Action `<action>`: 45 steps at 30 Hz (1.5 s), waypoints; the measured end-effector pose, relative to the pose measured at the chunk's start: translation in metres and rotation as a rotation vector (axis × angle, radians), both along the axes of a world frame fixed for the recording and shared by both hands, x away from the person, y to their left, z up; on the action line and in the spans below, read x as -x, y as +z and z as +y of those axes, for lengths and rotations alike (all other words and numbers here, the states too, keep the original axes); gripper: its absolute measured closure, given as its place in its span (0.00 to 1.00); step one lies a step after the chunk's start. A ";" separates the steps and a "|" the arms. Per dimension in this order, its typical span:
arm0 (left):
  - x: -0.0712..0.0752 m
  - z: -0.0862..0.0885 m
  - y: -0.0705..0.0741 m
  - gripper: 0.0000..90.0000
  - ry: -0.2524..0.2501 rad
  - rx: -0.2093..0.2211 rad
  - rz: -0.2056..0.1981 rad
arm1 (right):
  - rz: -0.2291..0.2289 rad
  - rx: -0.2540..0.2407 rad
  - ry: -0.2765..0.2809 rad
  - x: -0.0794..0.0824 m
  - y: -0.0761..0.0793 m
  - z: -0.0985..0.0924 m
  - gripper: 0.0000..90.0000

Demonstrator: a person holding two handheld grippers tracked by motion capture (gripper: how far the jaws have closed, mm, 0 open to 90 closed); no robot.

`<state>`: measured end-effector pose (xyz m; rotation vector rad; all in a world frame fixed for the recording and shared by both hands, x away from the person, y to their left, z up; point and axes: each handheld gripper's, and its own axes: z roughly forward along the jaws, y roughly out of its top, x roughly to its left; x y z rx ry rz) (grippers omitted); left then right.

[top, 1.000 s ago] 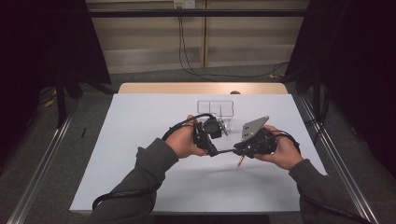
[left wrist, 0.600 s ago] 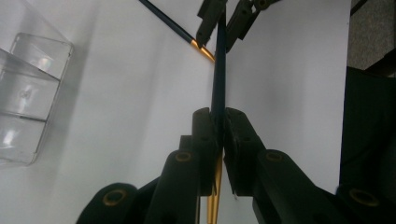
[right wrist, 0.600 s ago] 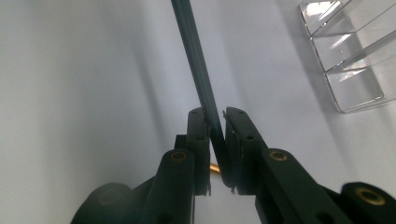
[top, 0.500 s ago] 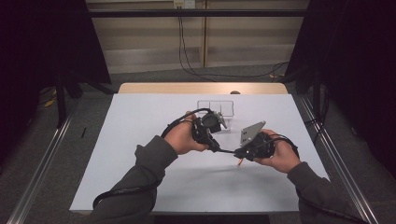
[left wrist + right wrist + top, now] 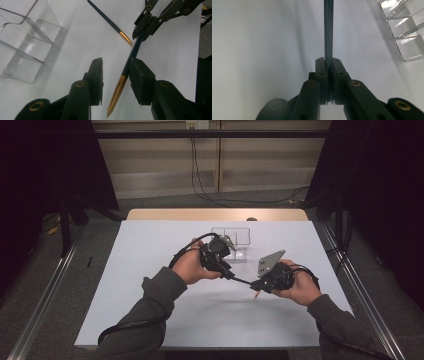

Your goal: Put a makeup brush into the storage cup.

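Gold-tipped brushes [image 5: 117, 93], seemingly two.

Your left tool [image 5: 226, 270] sits left of your right tool [image 5: 260, 285], both above the middle of the bench [image 5: 150, 320]. A brush [image 5: 128, 63] spans the gap between them: one end is in the right tool, the other lies between the left tool's jaws. A second brush [image 5: 110, 22] lies on the bench beyond. The divided tray [image 5: 235, 237] stands on the bench behind the left tool.
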<state>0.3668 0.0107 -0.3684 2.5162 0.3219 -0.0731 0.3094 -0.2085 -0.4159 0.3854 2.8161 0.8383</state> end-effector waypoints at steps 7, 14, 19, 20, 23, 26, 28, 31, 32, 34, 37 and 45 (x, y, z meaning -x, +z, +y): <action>-0.002 0.004 0.000 0.52 0.045 0.066 -0.003 | 0.004 -0.002 -0.033 0.000 -0.001 -0.003 0.95; -0.006 0.011 -0.003 0.32 0.100 0.110 -0.016 | -0.002 -0.027 -0.069 0.000 0.000 -0.008 0.95; -0.007 0.013 -0.004 0.20 0.120 0.142 -0.032 | -0.007 -0.037 -0.073 -0.001 0.000 -0.011 0.95; -0.008 0.014 -0.004 0.18 0.124 0.157 -0.031 | -0.008 -0.036 -0.075 -0.001 -0.001 -0.012 0.95; -0.008 0.016 -0.003 0.15 0.132 0.164 -0.032 | -0.011 -0.042 -0.081 -0.001 -0.002 -0.012 0.95; -0.009 0.019 -0.004 0.14 0.148 0.174 -0.037 | -0.008 -0.051 -0.093 -0.001 -0.002 -0.014 0.95; -0.009 0.021 -0.006 0.13 0.160 0.193 -0.032 | -0.008 -0.062 -0.098 -0.001 -0.003 -0.015 0.95; -0.010 0.024 -0.009 0.13 0.185 0.208 -0.027 | -0.003 -0.084 -0.113 -0.001 -0.003 -0.017 0.95; -0.010 0.025 -0.009 0.13 0.190 0.213 -0.028 | -0.004 -0.089 -0.117 -0.001 -0.003 -0.018 0.95; -0.010 0.026 -0.010 0.13 0.204 0.214 -0.029 | -0.006 -0.096 -0.131 -0.001 -0.003 -0.019 0.95; -0.011 0.029 -0.010 0.13 0.214 0.231 -0.033 | -0.007 -0.111 -0.145 -0.001 -0.003 -0.020 0.95; -0.010 0.033 -0.016 0.13 0.234 0.257 -0.022 | -0.022 -0.188 -0.197 0.000 -0.003 -0.025 0.95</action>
